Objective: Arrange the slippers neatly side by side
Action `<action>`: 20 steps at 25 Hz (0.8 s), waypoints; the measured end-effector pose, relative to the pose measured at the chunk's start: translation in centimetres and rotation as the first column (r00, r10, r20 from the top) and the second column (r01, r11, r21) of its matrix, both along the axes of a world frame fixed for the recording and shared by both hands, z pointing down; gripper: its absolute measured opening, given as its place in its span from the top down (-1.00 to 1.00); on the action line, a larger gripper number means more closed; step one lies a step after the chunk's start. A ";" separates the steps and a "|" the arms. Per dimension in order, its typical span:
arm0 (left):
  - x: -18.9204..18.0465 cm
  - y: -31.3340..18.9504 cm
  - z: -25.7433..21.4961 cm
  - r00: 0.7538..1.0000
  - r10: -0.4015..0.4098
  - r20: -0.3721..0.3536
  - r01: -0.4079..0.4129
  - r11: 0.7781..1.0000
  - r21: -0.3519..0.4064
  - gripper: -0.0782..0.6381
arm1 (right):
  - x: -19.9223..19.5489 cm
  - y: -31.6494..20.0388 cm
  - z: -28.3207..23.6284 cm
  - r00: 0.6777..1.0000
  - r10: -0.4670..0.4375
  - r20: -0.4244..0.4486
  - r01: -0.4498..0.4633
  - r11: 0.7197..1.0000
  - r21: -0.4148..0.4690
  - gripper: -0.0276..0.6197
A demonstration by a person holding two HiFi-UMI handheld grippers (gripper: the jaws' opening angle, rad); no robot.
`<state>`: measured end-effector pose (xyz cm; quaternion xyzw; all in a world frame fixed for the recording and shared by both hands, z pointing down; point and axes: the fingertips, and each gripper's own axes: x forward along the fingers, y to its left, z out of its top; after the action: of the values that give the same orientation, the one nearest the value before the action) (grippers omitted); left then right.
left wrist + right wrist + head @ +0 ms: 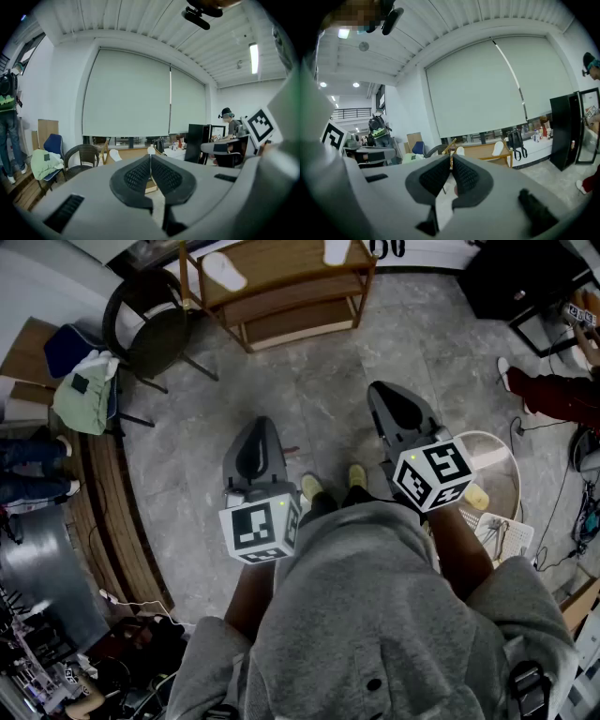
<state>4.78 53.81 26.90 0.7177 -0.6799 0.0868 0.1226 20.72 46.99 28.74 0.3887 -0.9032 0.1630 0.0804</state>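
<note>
My left gripper [262,426] sits lower centre-left in the head view, jaws pressed together with nothing between them. My right gripper [382,390] is just right of centre, a bit higher in frame, jaws also closed and empty. Both are over bare floor [319,381]. One white slipper [223,270] and a second slipper [337,249] are well apart on the wooden shelf [281,263] at top centre, far from both grippers.
</note>
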 end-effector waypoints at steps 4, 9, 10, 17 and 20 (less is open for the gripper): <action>-1.1 -0.4 -0.1 1.000 -0.001 -0.004 0.001 1.000 0.008 0.73 | -1.1 -0.2 0.2 1.000 -0.004 -0.012 0.004 1.000 0.003 0.82; -2.7 0.1 0.0 0.999 -0.009 -0.040 0.009 1.000 0.008 0.73 | -1.9 0.2 0.3 1.000 0.029 0.006 -0.029 0.999 -0.021 0.82; -3.0 0.2 0.0 0.999 -0.010 -0.043 0.010 1.000 0.009 0.73 | -2.0 0.2 0.4 0.999 0.033 0.009 -0.033 0.999 -0.025 0.82; -5.3 1.7 0.5 0.999 0.000 -0.051 0.001 1.000 0.011 0.73 | -4.6 1.9 0.8 1.000 0.031 0.005 -0.031 0.999 -0.027 0.82; -6.4 2.4 0.7 0.999 0.004 -0.052 -0.003 1.000 0.011 0.73 | -6.0 2.7 0.8 1.000 0.020 0.003 -0.020 1.000 -0.022 0.82</action>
<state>-1.66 56.17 27.62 0.7217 -0.6756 0.0645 0.1363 14.76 49.74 29.51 0.3968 -0.8975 0.1744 0.0817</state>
